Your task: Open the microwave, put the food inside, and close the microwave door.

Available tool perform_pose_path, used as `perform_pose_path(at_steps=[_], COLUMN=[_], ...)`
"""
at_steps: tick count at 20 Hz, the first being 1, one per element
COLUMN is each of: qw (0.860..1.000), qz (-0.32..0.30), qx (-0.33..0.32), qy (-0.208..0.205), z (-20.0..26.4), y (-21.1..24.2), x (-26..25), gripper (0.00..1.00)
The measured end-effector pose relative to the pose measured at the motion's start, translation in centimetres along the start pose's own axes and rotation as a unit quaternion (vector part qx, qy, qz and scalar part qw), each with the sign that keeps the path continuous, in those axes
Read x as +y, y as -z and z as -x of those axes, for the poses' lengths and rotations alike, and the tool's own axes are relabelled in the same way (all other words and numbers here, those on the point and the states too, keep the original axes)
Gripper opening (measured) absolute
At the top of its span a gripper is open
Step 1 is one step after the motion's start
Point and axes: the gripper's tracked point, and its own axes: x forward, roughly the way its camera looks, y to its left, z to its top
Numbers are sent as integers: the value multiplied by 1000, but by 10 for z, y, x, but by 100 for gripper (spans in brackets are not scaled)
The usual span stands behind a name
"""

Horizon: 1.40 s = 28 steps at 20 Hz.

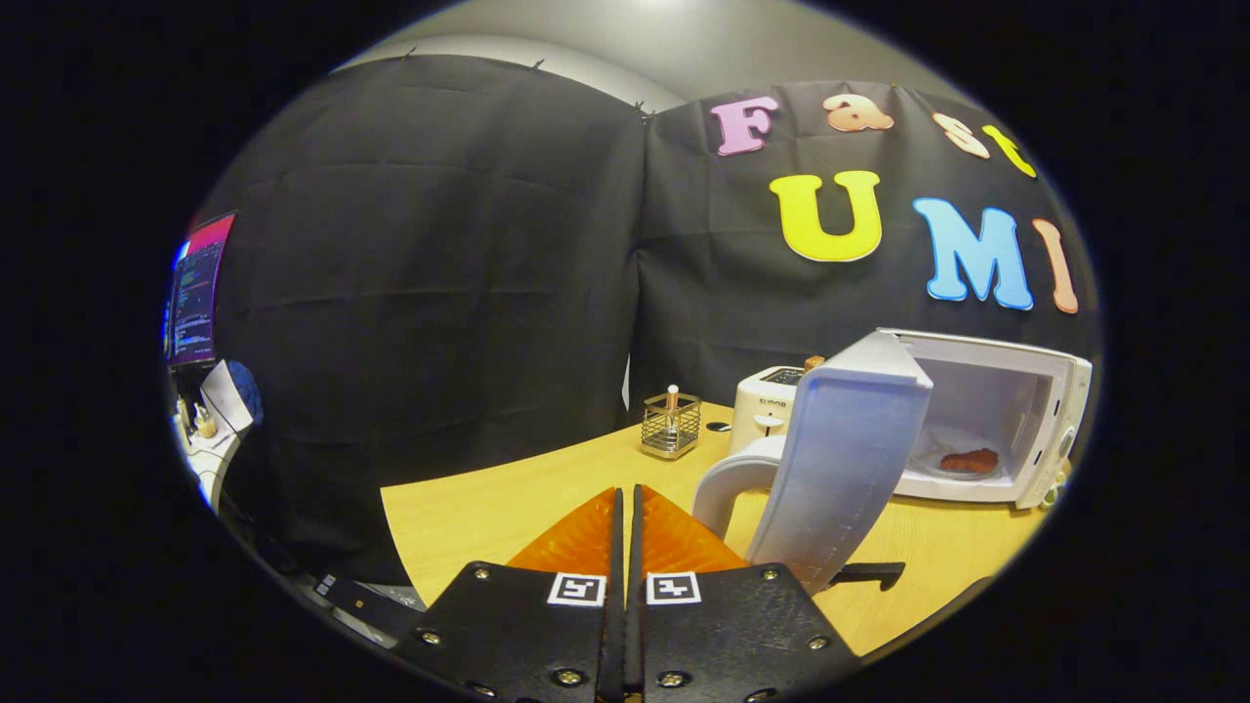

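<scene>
1. Reddish-brown food (970, 460) already sits on the plate inside the white microwave (1025, 410); I judge closing is what's left.
2. Its door (840, 469) stands wide open, just right of my gripper (626, 508), jaws together, gripping nothing.
3. I'd press the door's outer face, swinging steadily until it latches.

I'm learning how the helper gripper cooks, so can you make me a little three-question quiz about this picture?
1. True or false: the microwave door is open.
2. Where is the food? A) on the table B) inside the microwave C) between the gripper fingers
3. What stands just beside the toaster, nearer the booth's corner?

Key:
1. True; the door stands swung wide, just ahead of the fingers.
2. B; it lies on the plate inside. The fingers are shut together and hold nothing.
3. A small wire basket with a bottle in it.
</scene>
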Motion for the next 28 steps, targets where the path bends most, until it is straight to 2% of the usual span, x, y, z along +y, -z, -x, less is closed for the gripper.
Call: perform_pose_path(at_steps=[3, 5, 12, 21, 28], qw=[1000, 1000, 992, 965, 944], qz=[-24, -14, -8, 35, 58], qx=[-5, -11, -21, -2, 5], qy=[7, 25, 122, 259, 325], z=[18, 32, 67, 96, 88], y=[-7, -8, -8, 3, 0], x=[-13, -29, -132, -276, -360], gripper=[1, 1, 1, 1, 1])
